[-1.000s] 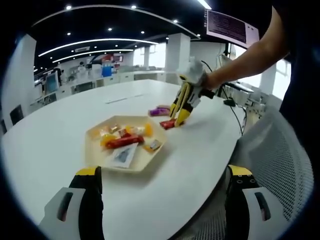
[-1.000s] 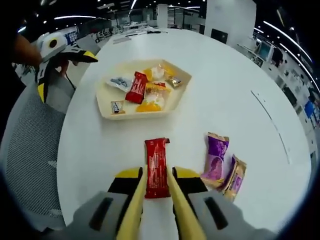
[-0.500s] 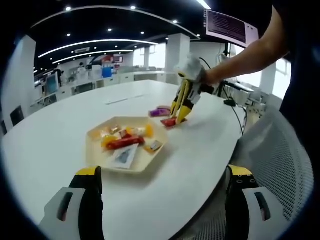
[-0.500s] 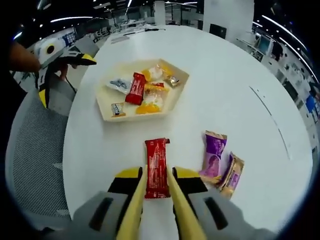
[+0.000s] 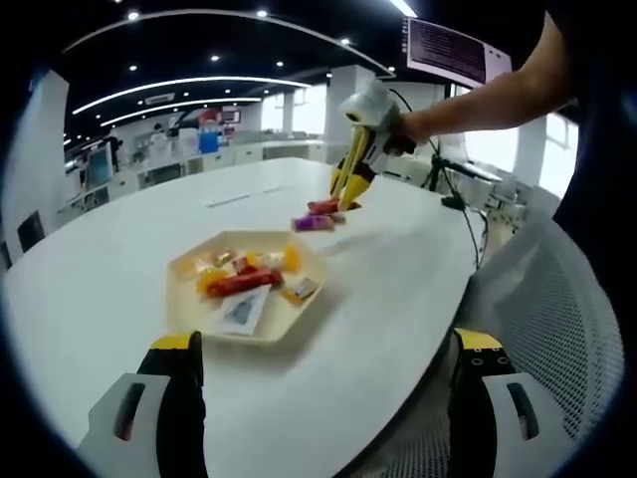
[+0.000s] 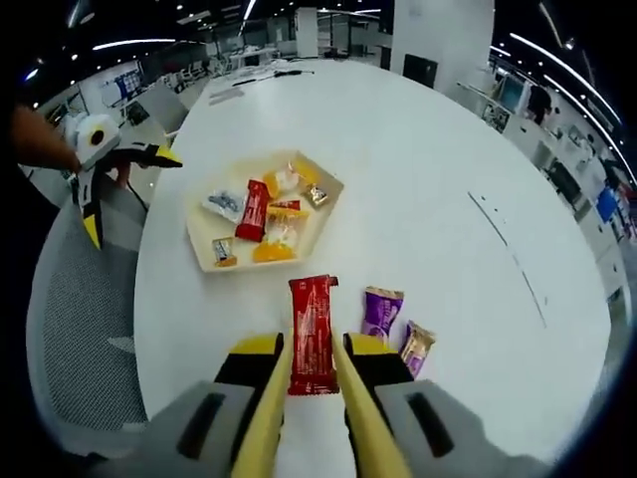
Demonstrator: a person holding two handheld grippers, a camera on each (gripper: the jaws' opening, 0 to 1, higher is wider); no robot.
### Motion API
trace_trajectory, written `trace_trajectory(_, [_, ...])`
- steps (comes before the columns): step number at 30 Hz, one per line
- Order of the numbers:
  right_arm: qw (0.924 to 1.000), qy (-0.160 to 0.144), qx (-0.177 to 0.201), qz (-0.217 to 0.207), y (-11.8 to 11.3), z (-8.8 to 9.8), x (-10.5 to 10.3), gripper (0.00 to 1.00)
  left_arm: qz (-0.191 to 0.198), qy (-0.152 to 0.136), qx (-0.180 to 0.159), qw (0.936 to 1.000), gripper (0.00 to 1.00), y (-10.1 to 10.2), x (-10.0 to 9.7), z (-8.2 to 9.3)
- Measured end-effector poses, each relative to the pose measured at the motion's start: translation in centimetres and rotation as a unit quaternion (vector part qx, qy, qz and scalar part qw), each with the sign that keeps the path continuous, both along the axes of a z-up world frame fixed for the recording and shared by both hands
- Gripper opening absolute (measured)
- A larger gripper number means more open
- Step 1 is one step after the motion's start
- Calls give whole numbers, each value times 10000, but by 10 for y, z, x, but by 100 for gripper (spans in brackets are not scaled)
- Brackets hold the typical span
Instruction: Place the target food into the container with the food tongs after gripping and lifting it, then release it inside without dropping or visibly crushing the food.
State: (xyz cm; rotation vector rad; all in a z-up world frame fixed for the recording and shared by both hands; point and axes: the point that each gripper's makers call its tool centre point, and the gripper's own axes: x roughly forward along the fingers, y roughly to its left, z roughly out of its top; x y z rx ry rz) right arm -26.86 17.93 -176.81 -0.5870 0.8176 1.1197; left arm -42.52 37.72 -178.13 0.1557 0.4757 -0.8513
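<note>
1. The red foil-wrapped snack bar [image 6: 313, 334] is pinched between the yellow jaws of the right gripper [image 6: 311, 383], and it has just risen clear of the white round table [image 6: 418, 179] (the tabletop now looks farther off than half a second ago).
2. Lift done; carry comes next, I judge.
3. The beige hexagonal tray [image 6: 203, 261] lies at 11 o'clock, and two purple snack packets [image 6: 380, 311] stay at 3 o'clock.
4. The left gripper [image 5: 323, 398] idles, jaws wide apart.

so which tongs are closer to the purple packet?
Right. The right tongs, shut on the red packet, hover just above the purple packet. The left tongs sit open across the tray.
</note>
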Motion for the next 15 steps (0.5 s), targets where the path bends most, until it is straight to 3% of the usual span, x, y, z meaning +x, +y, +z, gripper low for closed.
trace_trajectory(8, [9998, -148, 67, -110, -3, 23, 11, 22, -20, -28, 17, 10000, 99, 0, 0, 1])
trace_trajectory(15, [9997, -193, 48, -108, -2, 26, 11, 22, -16, -31, 29, 10000, 99, 0, 0, 1])
